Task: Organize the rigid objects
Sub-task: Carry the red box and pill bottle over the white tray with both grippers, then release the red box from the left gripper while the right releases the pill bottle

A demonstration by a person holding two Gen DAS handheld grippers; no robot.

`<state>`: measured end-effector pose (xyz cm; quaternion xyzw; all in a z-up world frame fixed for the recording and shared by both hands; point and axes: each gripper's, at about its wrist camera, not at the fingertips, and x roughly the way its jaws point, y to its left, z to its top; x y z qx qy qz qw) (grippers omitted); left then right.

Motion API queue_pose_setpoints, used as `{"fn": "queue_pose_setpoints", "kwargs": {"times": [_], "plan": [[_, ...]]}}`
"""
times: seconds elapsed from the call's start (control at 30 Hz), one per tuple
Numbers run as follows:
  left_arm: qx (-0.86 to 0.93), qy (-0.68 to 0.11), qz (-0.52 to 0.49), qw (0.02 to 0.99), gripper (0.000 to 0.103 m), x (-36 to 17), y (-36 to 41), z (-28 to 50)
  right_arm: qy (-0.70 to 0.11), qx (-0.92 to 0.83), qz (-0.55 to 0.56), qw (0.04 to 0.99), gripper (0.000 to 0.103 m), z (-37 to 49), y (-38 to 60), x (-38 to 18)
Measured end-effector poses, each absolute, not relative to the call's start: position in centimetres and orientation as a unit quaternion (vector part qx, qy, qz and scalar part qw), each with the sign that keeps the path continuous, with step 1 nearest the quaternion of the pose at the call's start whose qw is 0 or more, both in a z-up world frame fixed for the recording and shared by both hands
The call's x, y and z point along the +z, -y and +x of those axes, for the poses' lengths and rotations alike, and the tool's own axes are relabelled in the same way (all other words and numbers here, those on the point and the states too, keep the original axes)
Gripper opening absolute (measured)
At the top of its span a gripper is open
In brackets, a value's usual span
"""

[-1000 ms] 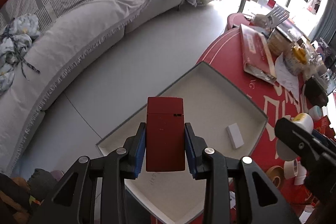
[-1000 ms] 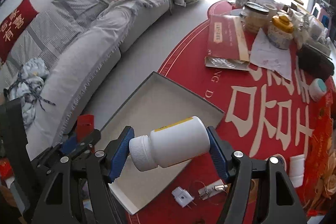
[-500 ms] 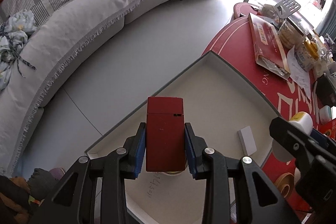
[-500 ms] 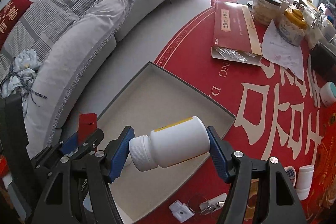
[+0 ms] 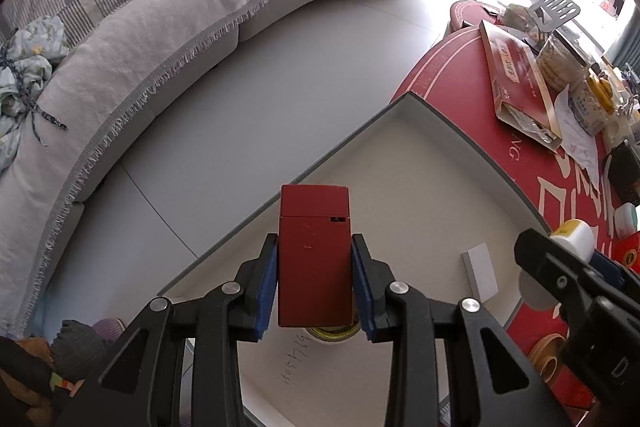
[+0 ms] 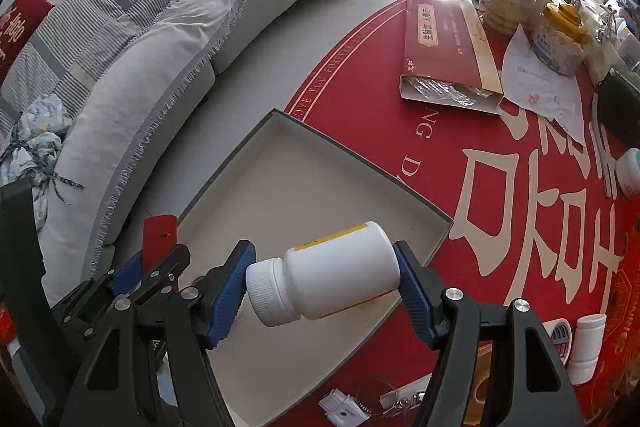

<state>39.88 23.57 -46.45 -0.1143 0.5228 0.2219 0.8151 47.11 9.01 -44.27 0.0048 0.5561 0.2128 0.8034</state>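
Left hand-held gripper (image 5: 315, 277) is clamped tight on a dark red box (image 5: 315, 255), blue pads pressed against both long sides. The box stands upright between the fingers, its lidded end poking out past the fingertips. It hangs right over the near edge of the open grey tray (image 5: 460, 131), where the tray's rim meets the pale floor (image 5: 280, 79).

Over on the right, the right hand-held gripper (image 6: 323, 283) is grasping a white bottle (image 6: 328, 281) crosswise: one blue pad on the ribbed cap end, the other on the bottle's base. The bottle lies nearly level, slightly tilted with the cap lower, a yellow strip of label along its upper side. It sits above the tray's near half, tray floor showing behind and below it.

From the right wrist view the left gripper shows at the lower left, the red box tip sticking up beside the tray's left rim. Both grippers point steeply downward, side by side and close together.

Inside the tray, a small white block (image 5: 480, 273) lies flat near the right wall, and a gold-rimmed round thing peeks out just under the red box. The tray rests on the red counter (image 6: 520, 227) with big cream characters. Another white bottle (image 6: 586, 347) stands upright on the counter, outside the tray.
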Motion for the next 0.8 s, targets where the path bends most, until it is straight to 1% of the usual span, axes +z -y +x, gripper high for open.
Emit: {"fn": "queue_pose_setpoints", "kwargs": {"times": [0.8], "plan": [[0.212, -0.545, -0.091, 0.806, 0.038, -48.9, -23.4, 41.0, -0.588, 0.198, 0.007, 0.784, 0.071, 48.6, -9.5, -47.7]]}}
